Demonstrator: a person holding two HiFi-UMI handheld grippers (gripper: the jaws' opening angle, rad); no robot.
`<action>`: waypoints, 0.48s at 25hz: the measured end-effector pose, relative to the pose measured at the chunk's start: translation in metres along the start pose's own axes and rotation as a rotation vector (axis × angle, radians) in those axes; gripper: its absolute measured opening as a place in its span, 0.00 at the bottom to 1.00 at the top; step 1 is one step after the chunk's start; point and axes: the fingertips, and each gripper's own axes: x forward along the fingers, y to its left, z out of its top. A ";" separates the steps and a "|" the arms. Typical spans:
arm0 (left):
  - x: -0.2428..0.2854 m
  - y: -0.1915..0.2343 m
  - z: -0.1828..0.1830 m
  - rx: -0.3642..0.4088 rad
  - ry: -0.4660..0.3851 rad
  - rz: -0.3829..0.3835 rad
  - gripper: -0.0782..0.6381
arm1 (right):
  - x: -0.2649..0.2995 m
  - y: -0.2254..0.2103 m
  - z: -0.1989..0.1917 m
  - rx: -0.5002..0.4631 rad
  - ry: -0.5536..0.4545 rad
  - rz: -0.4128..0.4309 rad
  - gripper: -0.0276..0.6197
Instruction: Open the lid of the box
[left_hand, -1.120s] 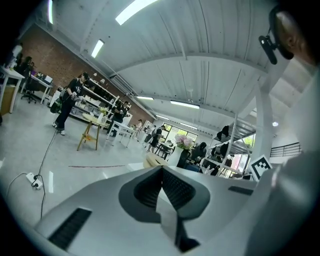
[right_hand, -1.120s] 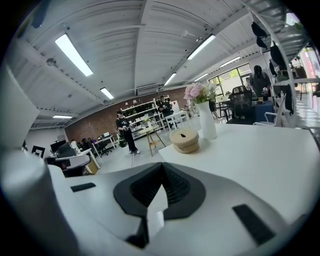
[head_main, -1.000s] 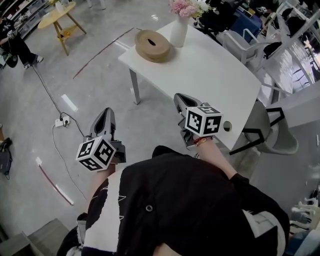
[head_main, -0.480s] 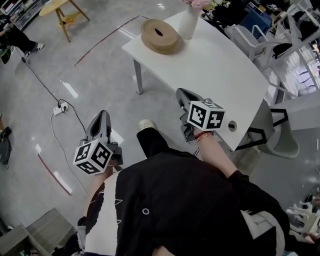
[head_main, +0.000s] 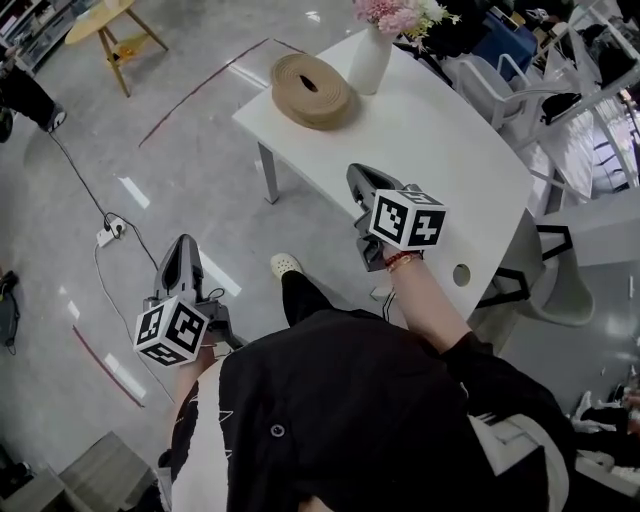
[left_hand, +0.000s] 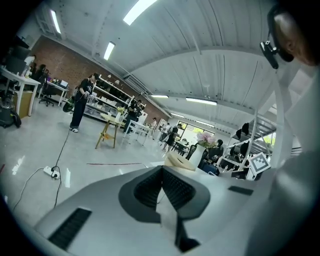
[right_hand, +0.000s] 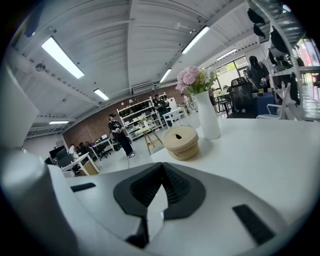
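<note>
Head view: box (head_main: 313, 90) sits at far-left end of table (head_main: 450, 160), by vase (head_main: 368, 62). Right gripper (head_main: 362, 178) is nearer it; left gripper (head_main: 183, 245) is over floor.
Left gripper view: jaws closed, empty.
Right gripper view: jaws closed, empty; box straight ahead, well apart.

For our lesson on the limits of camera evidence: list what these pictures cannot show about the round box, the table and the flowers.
- Inside of the round box: all views, its lid is on.
- Box's lower part: left gripper view, behind the left gripper's own body; also small.
- Flowers: head view, cut off by the top edge.
- Table's near edge: head view, partly covered by the right gripper and arm.
</note>
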 end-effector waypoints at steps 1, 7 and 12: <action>0.003 0.002 0.001 -0.003 -0.001 0.009 0.12 | 0.006 -0.005 0.006 0.000 -0.004 -0.002 0.05; 0.026 0.025 0.021 -0.006 -0.010 0.054 0.12 | 0.049 -0.024 0.049 0.035 -0.044 -0.011 0.05; 0.049 0.037 0.043 -0.007 -0.034 0.080 0.12 | 0.080 -0.028 0.086 0.032 -0.064 0.008 0.05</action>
